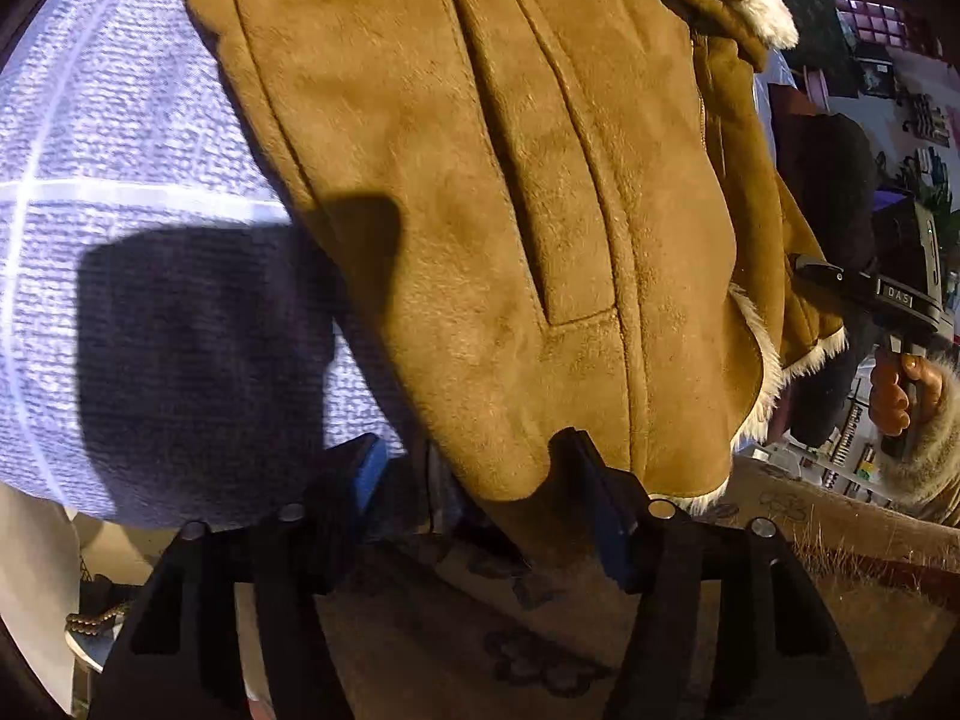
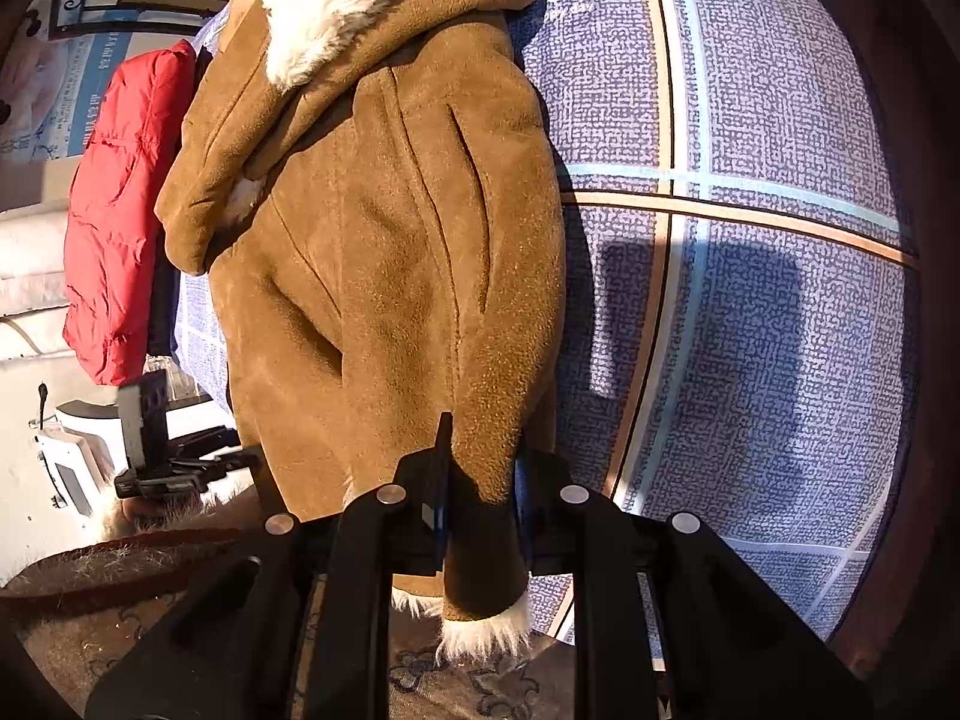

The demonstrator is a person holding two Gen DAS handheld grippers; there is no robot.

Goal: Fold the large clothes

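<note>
The coat (image 2: 384, 252) lies on the bedspread (image 2: 780, 120), apparently overhanging its edge.

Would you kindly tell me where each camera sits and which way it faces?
Left wrist: on the left tongs, angled down at the tan coat hem; the other hand shows far right.
Right wrist: on the right tongs, angled down, clamping the coat's edge.
Shared: coat, blue bedspread.

Both wrist views look steeply down, close on the same coat (image 1: 480, 210).

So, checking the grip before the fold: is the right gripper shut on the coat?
Shut: the right gripper pinches the tan coat hem.
</note>
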